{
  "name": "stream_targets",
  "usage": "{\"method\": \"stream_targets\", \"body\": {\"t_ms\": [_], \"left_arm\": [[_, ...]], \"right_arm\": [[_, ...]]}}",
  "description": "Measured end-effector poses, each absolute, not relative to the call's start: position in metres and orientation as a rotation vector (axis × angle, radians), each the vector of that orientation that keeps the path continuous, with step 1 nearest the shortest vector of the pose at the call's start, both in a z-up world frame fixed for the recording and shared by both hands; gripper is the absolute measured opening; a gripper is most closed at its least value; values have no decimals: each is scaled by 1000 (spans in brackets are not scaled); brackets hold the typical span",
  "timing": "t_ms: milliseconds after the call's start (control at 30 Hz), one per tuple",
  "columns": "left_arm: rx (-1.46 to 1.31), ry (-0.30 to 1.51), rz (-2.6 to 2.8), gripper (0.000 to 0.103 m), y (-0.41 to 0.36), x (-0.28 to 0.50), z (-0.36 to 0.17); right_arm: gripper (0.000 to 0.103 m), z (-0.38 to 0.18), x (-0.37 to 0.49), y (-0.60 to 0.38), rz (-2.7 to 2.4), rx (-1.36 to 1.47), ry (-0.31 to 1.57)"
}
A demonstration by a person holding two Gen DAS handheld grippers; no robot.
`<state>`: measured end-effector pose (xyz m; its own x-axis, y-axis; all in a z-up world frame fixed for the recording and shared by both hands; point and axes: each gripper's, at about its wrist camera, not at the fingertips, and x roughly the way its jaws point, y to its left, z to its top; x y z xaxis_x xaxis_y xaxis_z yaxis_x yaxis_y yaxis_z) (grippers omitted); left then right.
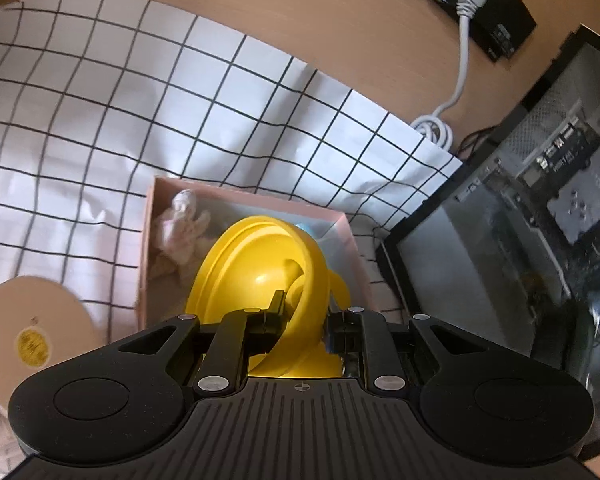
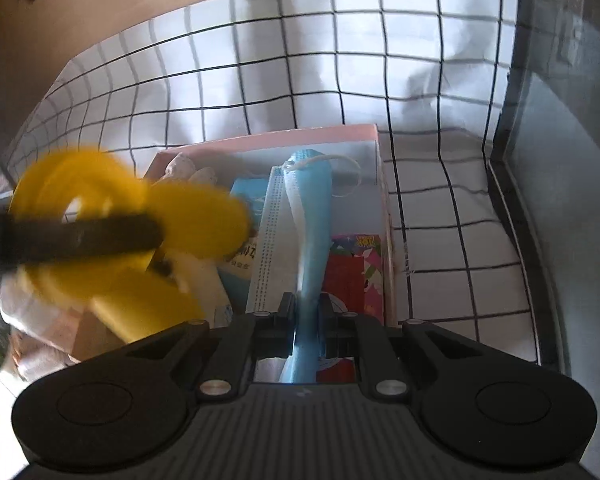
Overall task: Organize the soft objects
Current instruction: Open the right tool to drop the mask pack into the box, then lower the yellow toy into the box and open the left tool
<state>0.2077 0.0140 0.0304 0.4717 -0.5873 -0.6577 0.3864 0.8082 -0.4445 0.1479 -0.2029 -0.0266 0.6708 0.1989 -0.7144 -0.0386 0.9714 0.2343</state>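
Left gripper (image 1: 300, 312) had its jaws clamped on a yellow plastic funnel-shaped toy (image 1: 260, 272), gripping its curled rim close to the camera. The toy hung over the near end of the pink box (image 1: 350, 240) and hid much of the inside. In the right wrist view the same yellow toy (image 2: 112, 216) appeared blurred at the box's left side, with a dark finger of the left gripper (image 2: 72, 236) across it.

Right gripper (image 2: 304, 320) had jaws closed narrow on a blue surgical mask (image 2: 308, 240), pinched at its near end. The mask was folded lengthwise and stretched away from the jaws over the box (image 2: 374, 136), its white ear loop (image 2: 340, 164) near the far wall. Under the mask lay a red and pink printed packet (image 2: 356, 272) at the near right of the box and a light blue tissue pack (image 2: 244, 256) just left of the mask.

At the far left corner of the box sat a crumpled pale cloth toy (image 1: 180, 228), also seen from the right wrist (image 2: 184, 168); exact type could not be told.

The box rested on a white black-grid cloth (image 1: 100, 140) that covered the desk (image 1: 300, 20). A round beige lid with a yellow sticker (image 1: 32, 332) sat at the near left. A glass-sided computer case (image 1: 520, 220) stood at the right edge of the cloth. Past the cloth, a white plug and cord (image 1: 462, 20) ran from a black power strip (image 1: 496, 16) at the desk's far right.
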Motion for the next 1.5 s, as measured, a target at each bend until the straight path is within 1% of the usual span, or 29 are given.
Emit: {"method": "stream_targets", "body": {"t_ms": [67, 133, 200, 233, 267, 300, 400, 467, 500, 533, 600, 633, 667, 700, 733, 767, 933, 1000, 1033, 1133, 1233, 1367, 1500], "left_arm": [[-284, 923, -606, 20, 10, 215, 29], [-327, 942, -613, 20, 7, 222, 28], [-327, 947, -613, 20, 1, 226, 29], [-306, 942, -613, 20, -3, 227, 30], [-291, 940, -617, 20, -6, 228, 32], [-281, 941, -626, 20, -10, 229, 33], [-282, 964, -676, 20, -19, 231, 32], [-299, 1036, -727, 20, -29, 236, 24], [-304, 1079, -744, 20, -33, 239, 17], [-292, 1112, -746, 20, -38, 240, 11], [-249, 1130, -730, 24, -45, 242, 1], [-251, 1120, -733, 29, -45, 242, -2], [-250, 1114, -724, 41, -45, 243, -4], [-225, 1112, -699, 49, -47, 244, -4], [-170, 1107, -660, 70, -49, 243, -4], [-124, 1095, -638, 76, -50, 241, -4], [-33, 1026, -608, 78, -54, 233, 8], [-22, 980, -601, 73, -49, 231, 17], [-28, 963, -603, 69, -46, 229, 22], [-60, 926, -609, 69, -33, 222, 37], [-94, 876, -597, 68, -16, 215, 55], [-182, 792, -577, 68, 17, 195, 83], [-252, 738, -545, 68, 55, 166, 99]], "right_arm": [[13, -27, 141, -204, 140, 195, 805], [22, -27, 134, -206, 157, 198, 791], [42, -25, 124, -210, 173, 202, 759], [47, -22, 118, -212, 176, 201, 734], [57, -20, 111, -214, 177, 197, 705], [63, -17, 105, -216, 175, 192, 680], [65, -12, 93, -216, 170, 175, 627], [65, -11, 88, -213, 181, 165, 611], [71, -11, 87, -211, 177, 160, 611], [73, -12, 86, -210, 165, 155, 613], [74, -15, 85, -211, 167, 157, 623], [74, -16, 85, -213, 170, 162, 630], [74, -17, 83, -216, 171, 170, 631], [74, -17, 80, -218, 167, 174, 628], [74, -16, 77, -219, 161, 177, 622], [74, -14, 73, -220, 160, 178, 611], [74, -8, 67, -218, 178, 175, 567], [74, -7, 68, -215, 178, 166, 555], [74, -6, 72, -214, 176, 166, 544], [74, -3, 92, -212, 182, 221, 532], [74, -7, 117, -207, 264, 302, 579], [76, -18, 136, -201, 302, 310, 605], [76, -22, 150, -214, 352, 450, 673]]}}
